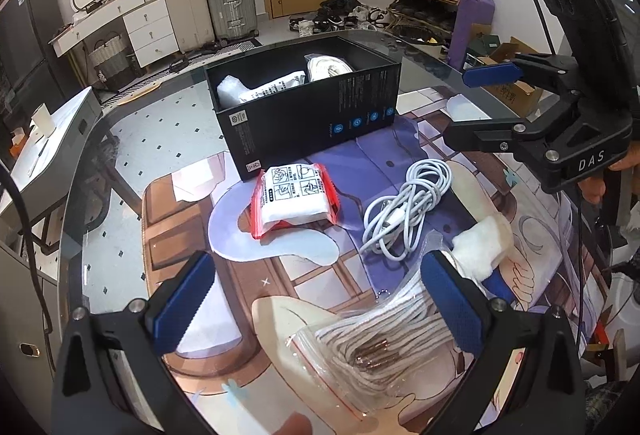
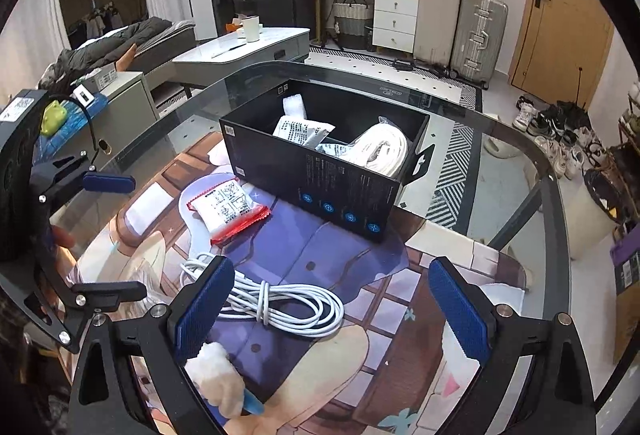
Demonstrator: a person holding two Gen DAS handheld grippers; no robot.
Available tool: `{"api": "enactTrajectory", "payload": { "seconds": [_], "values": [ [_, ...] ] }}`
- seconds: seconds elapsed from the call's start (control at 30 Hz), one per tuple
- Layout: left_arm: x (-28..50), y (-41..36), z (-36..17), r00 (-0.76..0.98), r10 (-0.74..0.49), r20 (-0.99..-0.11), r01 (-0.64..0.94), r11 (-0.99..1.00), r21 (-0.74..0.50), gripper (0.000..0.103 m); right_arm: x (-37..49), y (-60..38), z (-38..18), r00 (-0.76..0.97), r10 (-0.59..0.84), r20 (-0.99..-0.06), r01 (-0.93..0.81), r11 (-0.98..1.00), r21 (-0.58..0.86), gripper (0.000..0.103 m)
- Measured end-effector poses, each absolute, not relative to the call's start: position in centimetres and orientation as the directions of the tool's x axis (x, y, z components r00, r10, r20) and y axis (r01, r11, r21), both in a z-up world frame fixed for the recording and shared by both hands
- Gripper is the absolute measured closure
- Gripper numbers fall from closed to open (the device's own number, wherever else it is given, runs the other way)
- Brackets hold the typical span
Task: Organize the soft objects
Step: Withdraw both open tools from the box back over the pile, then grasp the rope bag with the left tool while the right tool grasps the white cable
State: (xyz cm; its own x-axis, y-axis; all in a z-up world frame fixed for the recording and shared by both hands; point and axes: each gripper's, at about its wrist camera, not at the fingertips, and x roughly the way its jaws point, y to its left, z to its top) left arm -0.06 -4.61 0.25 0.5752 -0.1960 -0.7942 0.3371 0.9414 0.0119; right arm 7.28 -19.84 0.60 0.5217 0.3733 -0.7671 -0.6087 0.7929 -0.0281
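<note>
"DAS" in white capitals on the black body of the right gripper (image 1: 490, 103), seen from the left wrist camera. Black box (image 1: 312, 115): rows of small white print and a line of round blue icons along its long side, a QR-type square mark on its end; none of it readable. Red-edged white packet (image 1: 294, 195): four boxed instruction drawings and dark print, characters too small to read. White packet inside the box (image 2: 302, 131): dark print, unreadable.

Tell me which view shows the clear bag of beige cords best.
The left wrist view: the clear bag of beige cords lies close below the open left gripper, cords and metal tips visible. The right wrist view does not show it.
</note>
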Motion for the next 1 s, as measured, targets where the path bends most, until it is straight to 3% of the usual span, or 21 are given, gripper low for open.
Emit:
{"api": "enactTrajectory", "payload": {
  "seconds": [0.27, 0.53, 1.0],
  "values": [
    [-0.6, -4.5, 0.4, 0.549, -0.267, -0.792, 0.398, 0.917, -0.033, 0.000, 7.0, -19.9, 0.7, 0.475, 0.415, -0.776, -0.693, 0.720, -0.039, 0.004],
    [-1.2, -5.1, 0.8, 0.549, -0.274, -0.790, 0.450, 0.893, 0.002, 0.000, 6.7, -19.2, 0.4, 0.412, 0.445, -0.795, -0.789, 0.611, -0.067, 0.004],
    [-2.1, -6.7, -1.1, 0.457, -0.379, -0.804, 0.580, 0.813, -0.053, 0.000, 7.5, -17.4, -3.1, 0.286, 0.440, -0.851, -0.870, 0.492, -0.037, 0.004]
  ]
}}
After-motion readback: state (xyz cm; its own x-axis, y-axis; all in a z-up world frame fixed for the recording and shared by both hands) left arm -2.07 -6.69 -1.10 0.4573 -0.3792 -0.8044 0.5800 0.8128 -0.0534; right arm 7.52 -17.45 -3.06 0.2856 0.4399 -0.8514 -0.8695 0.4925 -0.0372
